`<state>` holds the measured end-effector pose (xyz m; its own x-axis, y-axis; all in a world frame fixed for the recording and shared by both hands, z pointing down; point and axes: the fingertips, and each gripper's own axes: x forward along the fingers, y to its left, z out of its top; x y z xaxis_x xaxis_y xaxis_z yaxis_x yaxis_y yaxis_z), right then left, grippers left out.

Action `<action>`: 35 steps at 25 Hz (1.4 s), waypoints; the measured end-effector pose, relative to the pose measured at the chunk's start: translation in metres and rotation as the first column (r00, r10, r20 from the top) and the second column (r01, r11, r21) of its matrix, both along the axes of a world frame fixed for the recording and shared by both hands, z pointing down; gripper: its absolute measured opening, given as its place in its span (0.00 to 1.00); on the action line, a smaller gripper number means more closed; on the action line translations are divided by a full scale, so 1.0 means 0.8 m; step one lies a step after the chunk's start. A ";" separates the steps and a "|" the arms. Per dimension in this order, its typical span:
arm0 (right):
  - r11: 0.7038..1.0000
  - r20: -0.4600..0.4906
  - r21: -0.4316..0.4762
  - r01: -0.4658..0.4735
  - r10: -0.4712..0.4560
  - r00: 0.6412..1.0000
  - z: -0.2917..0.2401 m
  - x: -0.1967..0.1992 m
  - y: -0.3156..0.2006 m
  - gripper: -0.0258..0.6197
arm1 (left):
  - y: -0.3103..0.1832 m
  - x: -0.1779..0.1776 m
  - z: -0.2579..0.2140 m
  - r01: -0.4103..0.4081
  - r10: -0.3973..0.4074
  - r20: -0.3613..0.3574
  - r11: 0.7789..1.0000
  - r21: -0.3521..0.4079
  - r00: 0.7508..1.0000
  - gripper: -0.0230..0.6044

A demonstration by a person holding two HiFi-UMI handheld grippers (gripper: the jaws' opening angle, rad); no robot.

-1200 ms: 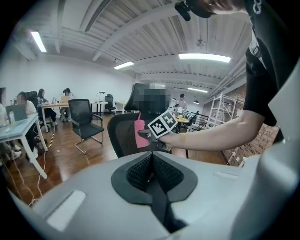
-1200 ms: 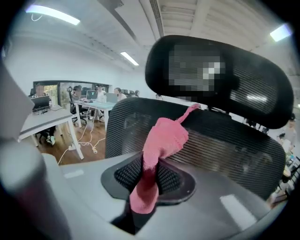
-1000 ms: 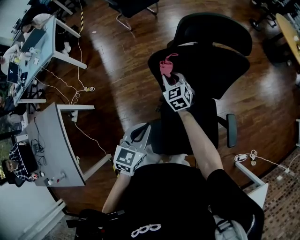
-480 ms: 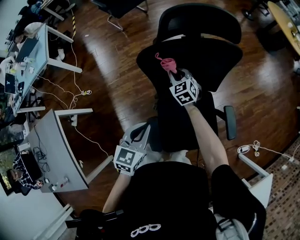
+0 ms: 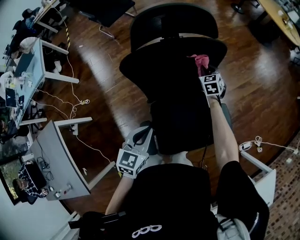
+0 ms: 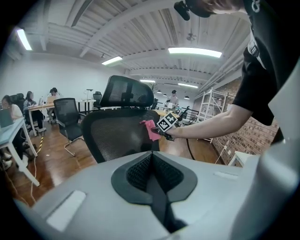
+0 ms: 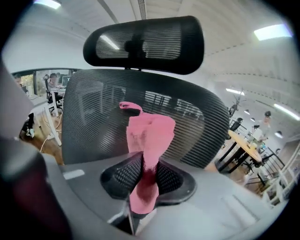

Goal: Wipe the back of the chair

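Observation:
A black mesh office chair (image 5: 173, 79) stands in front of me with its back (image 7: 93, 117) toward me and its headrest (image 7: 145, 44) above. My right gripper (image 5: 205, 70) is shut on a pink cloth (image 5: 201, 60), held against the right side of the chair back near its top edge. The cloth (image 7: 147, 140) stands up between the jaws, right in front of the mesh. In the left gripper view the pink cloth (image 6: 151, 130) shows against the chair back (image 6: 117, 136). My left gripper (image 5: 138, 147) hangs low by my body, shut and holding nothing.
Grey desks (image 5: 58, 154) stand to the left on the wooden floor (image 5: 108, 89), with cables (image 5: 79, 101) trailing between them. Another chair (image 5: 105, 11) sits at the back. People sit at desks at the far left (image 6: 30, 101). A white table corner (image 5: 262, 173) is to my right.
My right gripper has carried the pink cloth rightward across the chair back, from its left-middle to its right side. The left gripper has stayed low.

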<state>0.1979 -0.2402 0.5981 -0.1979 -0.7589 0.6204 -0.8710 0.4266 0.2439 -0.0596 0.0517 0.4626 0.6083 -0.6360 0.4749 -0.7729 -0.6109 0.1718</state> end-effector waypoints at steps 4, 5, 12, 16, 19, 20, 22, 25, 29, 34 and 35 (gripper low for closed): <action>0.995 -0.003 -0.020 -0.098 0.098 0.995 0.009 0.071 -0.001 0.16 | -0.001 0.023 0.000 -0.004 0.004 0.001 1.000 0.000 1.000 0.02; 0.992 -0.003 -0.025 -0.124 0.124 0.992 0.011 0.085 0.000 0.16 | -0.001 0.028 -0.001 -0.005 0.005 0.002 1.000 0.000 1.000 0.02; 0.978 0.005 -0.065 -0.196 0.197 0.980 0.035 0.123 0.009 0.16 | 0.004 0.045 0.004 0.000 0.000 0.002 1.000 -0.005 1.000 0.02; 0.989 0.003 -0.069 -0.132 0.133 0.991 0.039 0.079 0.012 0.16 | 0.004 0.039 0.004 0.015 -0.015 -0.006 1.000 -0.013 1.000 0.02; 0.995 0.006 -0.072 -0.067 0.067 0.998 0.045 0.027 0.019 0.16 | 0.007 0.029 0.006 0.023 -0.023 -0.007 1.000 -0.016 1.000 0.02; 0.996 0.009 -0.075 -0.046 0.047 0.999 0.048 0.007 0.023 0.16 | 0.010 0.024 0.007 0.028 -0.029 -0.008 0.999 -0.016 1.000 0.02; 0.997 0.021 -0.083 -0.008 0.010 1.000 0.054 -0.035 0.033 0.16 | 0.015 0.010 0.009 0.044 -0.044 -0.008 0.999 -0.017 0.999 0.02; 0.994 0.045 -0.095 0.058 -0.054 0.998 0.061 -0.109 0.048 0.15 | 0.021 -0.017 0.012 0.071 -0.071 -0.008 0.997 -0.021 0.997 0.02; 0.980 0.071 -0.102 0.173 -0.166 0.984 0.067 -0.215 0.069 0.15 | 0.027 -0.053 0.015 0.105 -0.105 -0.005 0.994 -0.024 0.994 0.02; 0.953 0.094 -0.096 0.286 -0.278 0.956 0.066 -0.328 0.093 0.15 | 0.037 -0.101 0.017 0.137 -0.137 0.003 0.990 -0.030 0.991 0.02; 0.946 0.097 -0.096 0.309 -0.300 0.949 0.066 -0.346 0.098 0.15 | 0.039 -0.108 0.018 0.140 -0.140 0.006 0.990 -0.033 0.990 0.02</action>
<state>-0.0785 -0.1617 0.6513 -0.4611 -0.5835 0.6685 -0.7101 0.6944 0.1163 -0.1456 0.0827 0.4769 0.5123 -0.6989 0.4990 -0.8512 -0.4905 0.1869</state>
